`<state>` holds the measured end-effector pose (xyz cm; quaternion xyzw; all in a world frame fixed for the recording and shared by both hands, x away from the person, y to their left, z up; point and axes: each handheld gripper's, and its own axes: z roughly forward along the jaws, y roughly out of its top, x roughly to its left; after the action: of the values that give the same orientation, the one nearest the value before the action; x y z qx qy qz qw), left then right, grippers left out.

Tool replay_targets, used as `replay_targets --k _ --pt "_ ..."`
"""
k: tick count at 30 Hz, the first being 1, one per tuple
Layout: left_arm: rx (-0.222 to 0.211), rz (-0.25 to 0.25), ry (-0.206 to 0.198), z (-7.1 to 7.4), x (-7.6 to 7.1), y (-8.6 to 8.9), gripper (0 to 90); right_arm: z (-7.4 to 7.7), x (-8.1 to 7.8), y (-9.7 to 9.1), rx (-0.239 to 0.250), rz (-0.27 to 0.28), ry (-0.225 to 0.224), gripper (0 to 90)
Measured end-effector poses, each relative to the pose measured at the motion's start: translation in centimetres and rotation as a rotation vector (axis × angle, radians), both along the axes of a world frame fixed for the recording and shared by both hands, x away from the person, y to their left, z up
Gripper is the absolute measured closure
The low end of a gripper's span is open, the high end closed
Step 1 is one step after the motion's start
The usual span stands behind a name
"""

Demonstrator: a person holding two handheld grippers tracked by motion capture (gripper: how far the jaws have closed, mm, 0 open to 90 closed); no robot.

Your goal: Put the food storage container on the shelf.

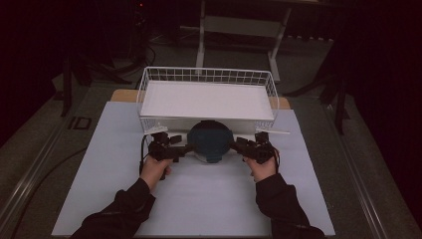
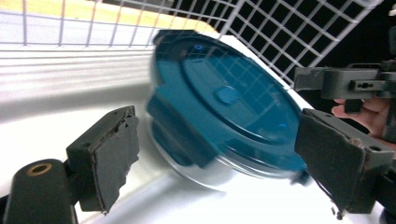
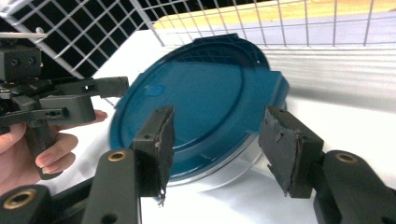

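- One round container with a teal lid [image 1: 211,141] sits on the white table top [image 1: 199,199], just in front of the wire basket [image 1: 207,75] and about midway across the table.
- Two grippers flank it: the left gripper [image 1: 180,148] at its left edge, the right gripper [image 1: 238,143] at its right edge, each in one hand of the person, whose two dark sleeves enter from the bottom of the high view.
- Left gripper: its jaws stand wide apart, and in the left gripper view the teal lid [image 2: 224,107] lies between and beyond them with neither pad [image 2: 112,154] pressing on it. It holds nothing.
- Right gripper: its jaws stand parted, and in the right gripper view the lid's near rim [image 3: 201,112] sits between the pads [image 3: 161,140]; clear gaps show on both sides, so nothing is clamped.
- Room to move: the basket's front wall stands just behind the container, closing off that side; to the left, right and front the table top is bare up to the person's hands.
- Container's lie: it is round, so it has no long axis; the lid faces up, with one square tab toward the basket and a clear bowl showing under the rim [image 3: 224,172] in the right gripper view.
- One wire basket, with one white flat floor [image 1: 206,99] inside.
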<state>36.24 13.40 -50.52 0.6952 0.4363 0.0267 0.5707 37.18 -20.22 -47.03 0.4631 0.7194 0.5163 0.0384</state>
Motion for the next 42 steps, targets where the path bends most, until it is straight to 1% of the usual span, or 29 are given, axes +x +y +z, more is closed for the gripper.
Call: replay_targets --k 2,3,4,5,7,8,9,10,11,12,13,15,17,19,21,22,23,25,27,28,29,30,31,33,36,38,42 --pt "0.009 -0.033 0.008 0.3 -0.6 0.1 0.9 0.2 -0.6 0.1 0.003 0.011 0.004 43.3" --pt "0.004 -0.052 0.011 0.5 -0.9 0.2 0.9 0.2 -0.9 0.1 0.003 0.016 0.002 43.2" --pt "0.004 -0.059 0.0 0.7 -1.2 0.4 0.9 0.3 -1.3 0.2 0.0 0.024 0.001 43.2" --pt "0.021 -0.062 -0.01 1.0 -1.6 0.5 0.9 0.3 -1.6 0.2 -0.001 0.034 -0.002 42.9" --pt "0.026 -0.077 -0.04 1.5 -2.3 0.7 0.9 0.4 -2.2 0.4 -0.008 0.051 -0.008 43.3" --pt "0.034 -0.087 -0.048 1.8 -2.7 0.8 0.9 0.3 -2.4 0.5 -0.008 0.062 -0.008 43.9" --pt "0.029 -0.088 -0.052 1.9 -3.1 0.8 0.9 0.3 -2.6 0.7 -0.01 0.069 -0.009 45.5" --pt "0.029 -0.088 -0.052 1.9 -3.1 0.8 0.9 0.3 -2.6 0.7 -0.01 0.069 -0.009 45.5" --pt "0.036 -0.114 -0.052 2.2 -3.7 0.9 0.9 0.2 -2.9 0.8 -0.014 0.077 -0.007 47.0" --pt "0.034 -0.12 -0.055 2.3 -4.0 0.9 0.9 0.0 -3.3 1.1 -0.02 0.094 -0.005 50.4" --pt "0.029 -0.122 -0.058 2.4 -4.3 1.0 0.9 -0.1 -3.5 1.3 -0.028 0.094 -0.009 51.4" --pt "0.042 -0.124 -0.071 2.5 -4.9 1.0 0.9 -0.3 -3.9 1.6 -0.051 0.095 -0.012 54.1" --pt "0.053 -0.129 -0.07 2.4 -5.3 1.1 0.9 -0.7 -4.3 1.9 -0.07 0.099 -0.011 56.1" --pt "0.05 -0.129 -0.065 2.4 -5.8 1.3 0.9 -1.1 -4.4 2.2 -0.072 0.118 0.012 58.2" --pt "0.056 -0.132 -0.073 2.4 -6.3 1.3 0.9 -1.4 -4.4 2.5 -0.076 0.127 0.021 62.8" --pt "0.056 -0.132 -0.073 2.4 -6.3 1.3 0.9 -1.4 -4.4 2.5 -0.076 0.127 0.021 62.8" --pt "0.065 -0.133 -0.078 2.4 -6.6 1.4 0.9 -1.5 -4.4 2.6 -0.082 0.132 0.028 64.1" --pt "0.063 -0.136 -0.08 2.4 -7.0 1.4 0.9 -1.8 -4.4 2.9 -0.089 0.143 0.039 68.8" --pt "0.063 -0.134 -0.087 2.3 -7.4 1.5 0.9 -1.9 -4.4 3.3 -0.106 0.154 0.03 75.2" --pt "0.069 -0.136 -0.091 2.3 -7.6 1.4 0.9 -1.9 -4.4 3.5 -0.119 0.157 0.024 79.9" --pt "0.07 -0.136 -0.096 2.3 -7.8 1.4 0.9 -2.0 -4.3 3.8 -0.139 0.17 0.019 87.0" --pt "0.07 -0.138 -0.097 2.2 -7.9 1.4 0.9 -2.1 -4.3 4.0 -0.151 0.173 0.02 89.7" --pt "0.074 -0.138 -0.098 2.2 -7.9 1.4 0.9 -2.1 -4.2 4.2 -0.161 0.175 0.02 89.8" --pt "0.069 -0.14 -0.098 2.1 -8.0 1.3 0.9 -2.3 -4.1 4.5 -0.18 0.18 0.021 89.9" --pt "0.061 -0.141 -0.101 2.0 -8.1 1.3 0.9 -2.6 -3.8 4.7 -0.18 0.188 0.029 89.9" --pt "0.067 -0.139 -0.103 1.9 -8.1 1.2 0.9 -2.6 -3.8 4.9 -0.194 0.19 0.024 89.9" --pt "0.073 -0.141 -0.102 1.7 -8.0 1.0 0.9 -3.0 -3.4 5.0 -0.187 0.177 0.043 89.9"
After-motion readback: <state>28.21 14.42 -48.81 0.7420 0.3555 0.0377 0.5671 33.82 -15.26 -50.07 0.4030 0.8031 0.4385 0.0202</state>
